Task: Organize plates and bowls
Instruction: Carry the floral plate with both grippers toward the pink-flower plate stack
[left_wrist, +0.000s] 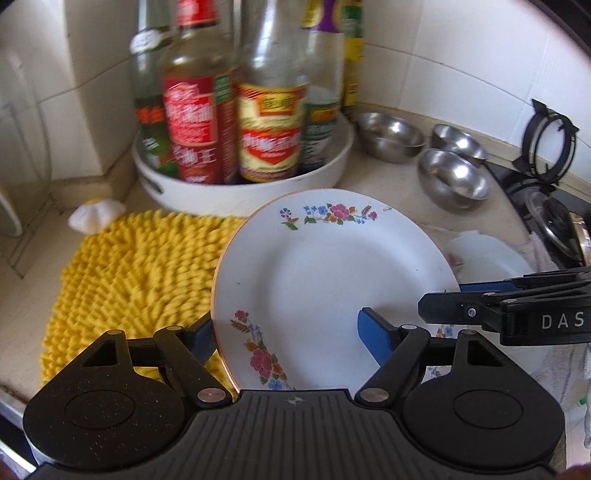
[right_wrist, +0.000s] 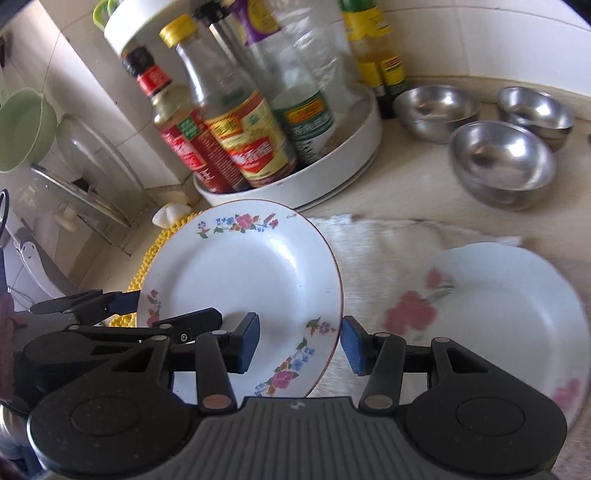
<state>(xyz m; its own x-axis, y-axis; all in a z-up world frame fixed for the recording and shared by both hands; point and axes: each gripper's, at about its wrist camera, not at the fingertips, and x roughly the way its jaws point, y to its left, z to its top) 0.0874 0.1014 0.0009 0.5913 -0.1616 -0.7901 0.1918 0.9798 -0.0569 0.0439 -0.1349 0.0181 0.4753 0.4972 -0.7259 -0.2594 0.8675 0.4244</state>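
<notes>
Flowered plate (left_wrist: 332, 277) is hanging between two hand-held tools, tipped up and clear of the tabletop (right_wrist: 417, 192). The left gripper (left_wrist: 286, 325) is straddling the plate's left rim. One of its jaws is lying on the plate's white face and the other is sitting outside and behind the edge. The jaws are standing fairly wide and are pinching the plate across that rim.

The right gripper (right_wrist: 299, 328) is doing the same on the opposite side. One blue pad is pressing on the plate's face and the other is touching the outside of the right rim, so it too is pinching the plate.

Under the plate's left part, a shaggy yellow mat (left_wrist: 129, 288) is lying on the tabletop. Under its right part, a white towel (right_wrist: 388, 251) is spreading out.

On that towel, to the right, a second plate (right_wrist: 509, 302) with pink flowers is lying flat, apart from the held one.

Behind the held plate, a round white tray (left_wrist: 243, 192) is standing against the tiled corner, and it is carrying a crowd of sauce bottles (left_wrist: 266, 122).

A small white lump (left_wrist: 96, 218) is sitting just left of the tray, at the mat's far edge.

To the right of the tray, three steel bowls (right_wrist: 502, 162) are sitting close together, open side up, on the bare tabletop.

Farther right, a gas stove (left_wrist: 546, 218) is showing at the edge of the left camera's view.

On the far left of the right camera's view, a green bowl (right_wrist: 22, 129) and a glass lid (right_wrist: 96, 158) are leaning by the wall.
</notes>
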